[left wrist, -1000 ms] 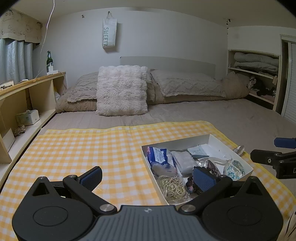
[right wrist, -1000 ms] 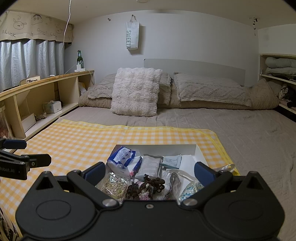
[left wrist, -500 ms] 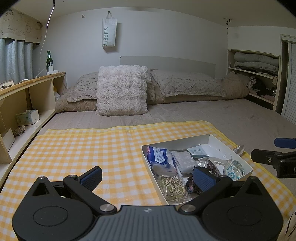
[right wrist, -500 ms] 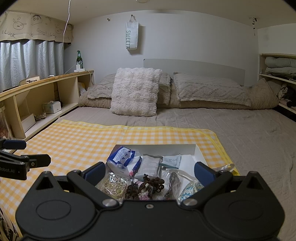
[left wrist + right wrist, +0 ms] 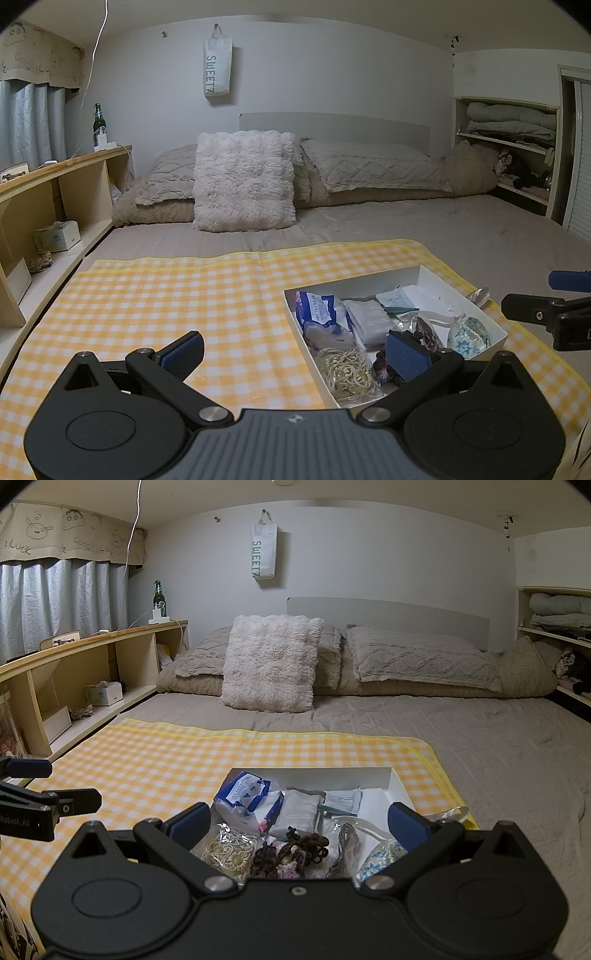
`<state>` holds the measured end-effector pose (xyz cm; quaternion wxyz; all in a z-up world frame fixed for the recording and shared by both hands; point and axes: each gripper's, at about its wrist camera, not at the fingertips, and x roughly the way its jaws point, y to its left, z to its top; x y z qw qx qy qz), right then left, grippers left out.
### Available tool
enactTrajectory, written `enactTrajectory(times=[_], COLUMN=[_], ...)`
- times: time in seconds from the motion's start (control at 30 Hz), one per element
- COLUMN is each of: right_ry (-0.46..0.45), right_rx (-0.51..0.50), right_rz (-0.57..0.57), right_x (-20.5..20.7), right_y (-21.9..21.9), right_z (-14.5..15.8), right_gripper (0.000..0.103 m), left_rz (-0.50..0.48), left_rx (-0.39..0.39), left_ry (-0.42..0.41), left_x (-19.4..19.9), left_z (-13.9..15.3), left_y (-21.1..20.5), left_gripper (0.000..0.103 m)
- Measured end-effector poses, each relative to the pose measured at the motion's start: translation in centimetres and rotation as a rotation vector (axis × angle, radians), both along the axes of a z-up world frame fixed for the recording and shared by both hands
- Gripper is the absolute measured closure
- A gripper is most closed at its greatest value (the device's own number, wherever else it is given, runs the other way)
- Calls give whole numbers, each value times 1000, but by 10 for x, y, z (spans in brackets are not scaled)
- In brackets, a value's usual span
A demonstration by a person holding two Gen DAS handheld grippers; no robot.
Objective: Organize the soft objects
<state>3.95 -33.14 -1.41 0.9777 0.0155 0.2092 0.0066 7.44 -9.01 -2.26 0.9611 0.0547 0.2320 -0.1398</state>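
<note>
A shallow white box (image 5: 434,275) (image 5: 399,781) lies on a yellow checked cloth (image 5: 177,295) (image 5: 155,760) spread over the bed. Inside are a blue and white tissue pack (image 5: 317,308) (image 5: 245,788), a white packet (image 5: 371,321) (image 5: 300,808), a bag of pale bands (image 5: 347,373) (image 5: 227,849), dark hair ties (image 5: 291,849), and a blue patterned pouch (image 5: 467,332) (image 5: 382,854). My left gripper (image 5: 293,350) is open over the cloth, its right finger above the box's near corner. My right gripper (image 5: 299,821) hangs open just above the box's near side, holding nothing.
A fluffy cushion (image 5: 243,181) and beige pillows (image 5: 373,166) lean at the headboard. A wooden shelf unit (image 5: 48,192) with a green bottle (image 5: 98,123) runs along the left. Folded bedding fills shelves (image 5: 509,122) at the right. A small clear wrapper (image 5: 478,295) lies beside the box.
</note>
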Motion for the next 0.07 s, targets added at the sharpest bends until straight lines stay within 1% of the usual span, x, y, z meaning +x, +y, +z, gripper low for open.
enactTrajectory(times=[0.07], right_ry=[0], right_rx=[0], right_rz=[0], right_x=[0], right_y=[0], right_z=[0], right_gripper=[0], left_rz=[2], left_rx=[0], left_ry=[1], left_x=[0], left_z=[0], left_y=[1], left_gripper=[0])
